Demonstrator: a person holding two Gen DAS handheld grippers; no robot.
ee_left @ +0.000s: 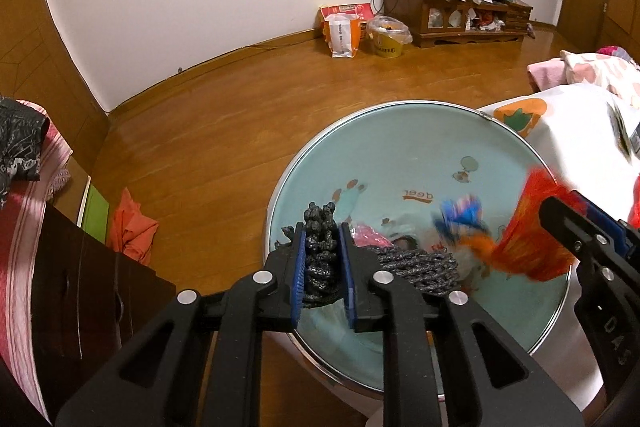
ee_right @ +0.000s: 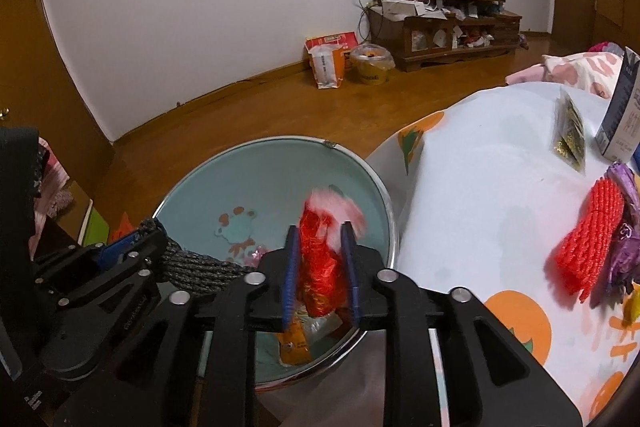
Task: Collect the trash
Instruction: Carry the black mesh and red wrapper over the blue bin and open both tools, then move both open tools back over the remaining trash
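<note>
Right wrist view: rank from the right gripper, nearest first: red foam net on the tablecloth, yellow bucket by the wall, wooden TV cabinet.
1. Red foam net, on the tablecloth to the right of the right gripper.
2. Yellow bucket, on the floor by the far wall.
3. Wooden TV cabinet, beyond the bucket, to its right.

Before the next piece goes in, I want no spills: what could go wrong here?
The grey foam net between the left hand-held gripper pads hangs near the basin rim and might drop outside. The red net may snag in the right hand-held gripper.
</note>
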